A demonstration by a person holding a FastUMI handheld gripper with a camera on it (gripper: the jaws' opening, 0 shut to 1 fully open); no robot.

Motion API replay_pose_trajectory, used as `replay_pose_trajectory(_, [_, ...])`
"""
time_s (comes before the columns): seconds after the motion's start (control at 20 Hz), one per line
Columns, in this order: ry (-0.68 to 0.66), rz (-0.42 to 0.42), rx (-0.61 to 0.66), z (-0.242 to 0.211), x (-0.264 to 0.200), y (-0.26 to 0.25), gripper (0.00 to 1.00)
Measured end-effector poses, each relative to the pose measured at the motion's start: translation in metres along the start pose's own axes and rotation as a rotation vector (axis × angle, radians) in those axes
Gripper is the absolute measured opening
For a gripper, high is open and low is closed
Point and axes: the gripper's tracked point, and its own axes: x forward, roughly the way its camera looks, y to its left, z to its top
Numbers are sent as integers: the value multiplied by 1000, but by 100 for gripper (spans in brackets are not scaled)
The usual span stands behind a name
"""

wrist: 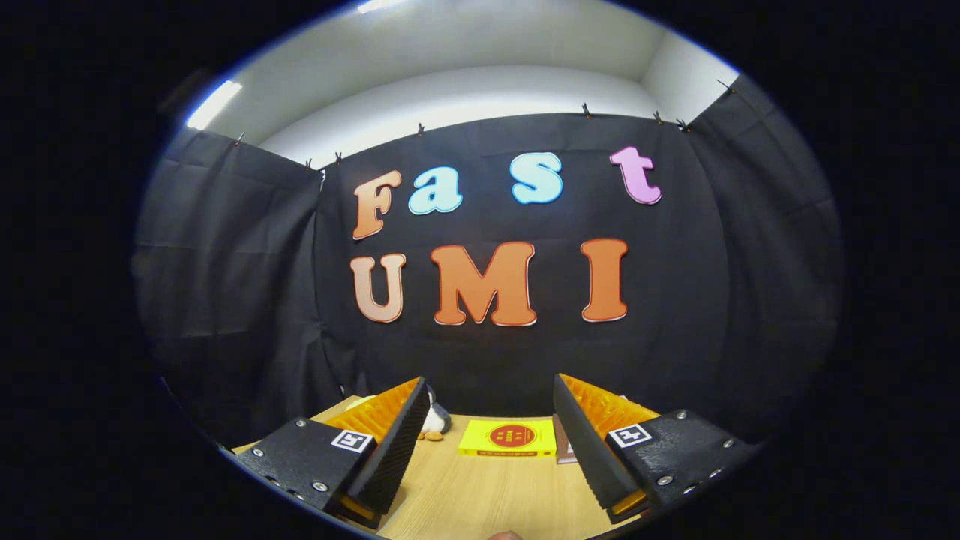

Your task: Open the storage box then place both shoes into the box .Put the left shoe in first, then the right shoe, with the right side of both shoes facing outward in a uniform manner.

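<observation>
The gripper stood open and empty at lower centre (yellow book beyond on the table); box and shoes needed locating.

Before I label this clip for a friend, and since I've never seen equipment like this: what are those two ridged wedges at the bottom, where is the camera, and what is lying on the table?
The wedges are the two fingers of a hand-held gripper; a person carries it, no robot arm. The camera rides on the gripper and looks forward along the fingers, so they show at the bottom. They stand wide apart and hold nothing.

Beyond them is a wooden table against the black cloth wall of a booth. On the table, between and beyond the fingers, lies a flat yellow box. Partly hidden behind one finger is a small soft toy, and behind the other, the edge of something brownish I can't identify.
</observation>
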Motion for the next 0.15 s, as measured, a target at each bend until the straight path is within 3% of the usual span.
replay_pose_trajectory(0.15, [-101, 18, -18, 27, -3, 5, 98])
